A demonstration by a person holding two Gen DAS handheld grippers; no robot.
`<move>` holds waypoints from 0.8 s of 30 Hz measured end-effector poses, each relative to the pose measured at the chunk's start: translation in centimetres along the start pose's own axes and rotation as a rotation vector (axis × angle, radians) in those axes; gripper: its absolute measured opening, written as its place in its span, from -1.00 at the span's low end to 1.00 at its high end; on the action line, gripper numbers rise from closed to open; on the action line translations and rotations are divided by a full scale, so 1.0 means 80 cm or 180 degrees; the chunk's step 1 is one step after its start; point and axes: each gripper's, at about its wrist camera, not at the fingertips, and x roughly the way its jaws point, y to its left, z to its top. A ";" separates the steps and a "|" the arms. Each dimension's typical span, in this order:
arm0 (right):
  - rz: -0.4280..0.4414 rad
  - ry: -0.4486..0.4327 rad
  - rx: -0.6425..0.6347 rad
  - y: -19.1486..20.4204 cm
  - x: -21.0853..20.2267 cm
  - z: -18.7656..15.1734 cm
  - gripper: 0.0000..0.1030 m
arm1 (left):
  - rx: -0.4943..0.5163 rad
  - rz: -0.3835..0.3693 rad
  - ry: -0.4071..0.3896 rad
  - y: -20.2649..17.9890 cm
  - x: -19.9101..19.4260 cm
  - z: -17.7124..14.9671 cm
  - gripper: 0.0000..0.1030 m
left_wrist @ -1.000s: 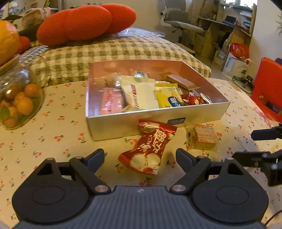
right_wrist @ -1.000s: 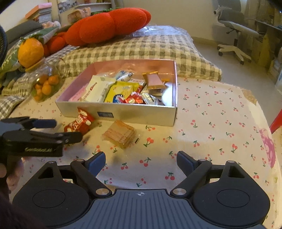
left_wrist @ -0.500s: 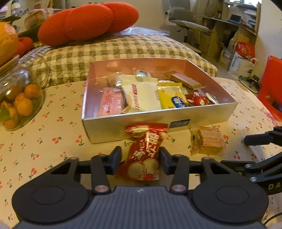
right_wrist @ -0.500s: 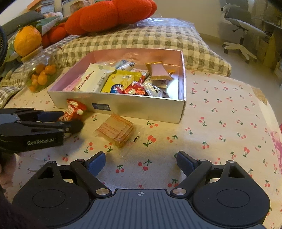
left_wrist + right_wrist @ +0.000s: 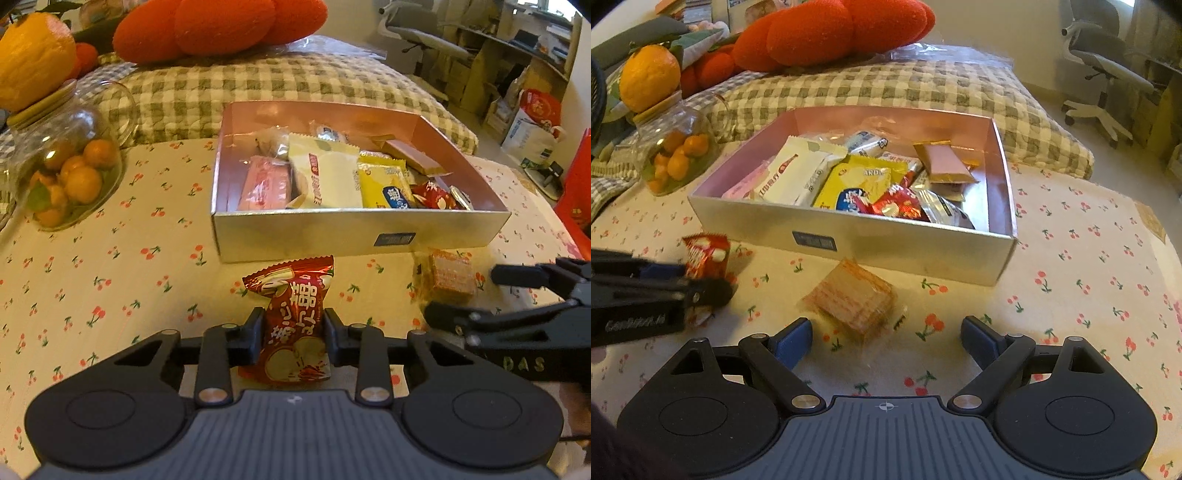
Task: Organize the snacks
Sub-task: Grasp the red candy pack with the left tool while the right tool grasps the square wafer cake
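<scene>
Left claw [image 5: 294, 338] closing on red snack packet [image 5: 291, 325]; right claw [image 5: 886, 341] wide, empty.

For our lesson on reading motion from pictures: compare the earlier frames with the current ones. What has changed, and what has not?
The left gripper has gone from wide open to closing its jaws on the red snack packet, whose sides its pads now touch. The right gripper has crept nearer the wafer pack, jaws open as before. The wafer pack, snack box and fruit jar have stayed put.
</scene>
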 end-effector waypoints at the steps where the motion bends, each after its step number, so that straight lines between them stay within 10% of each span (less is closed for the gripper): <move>1: -0.0010 -0.0011 0.0004 0.001 0.001 0.001 0.74 | 0.0003 0.0001 0.0007 0.000 0.000 0.000 -0.42; 11: -0.0078 -0.0138 0.0014 0.017 0.009 0.007 0.65 | -0.0046 0.0019 0.0052 0.013 -0.006 -0.004 -0.42; 24: 0.0054 -0.0245 -0.0137 0.030 0.003 0.006 -0.32 | 0.0008 0.0049 0.0035 0.012 -0.005 -0.005 -0.41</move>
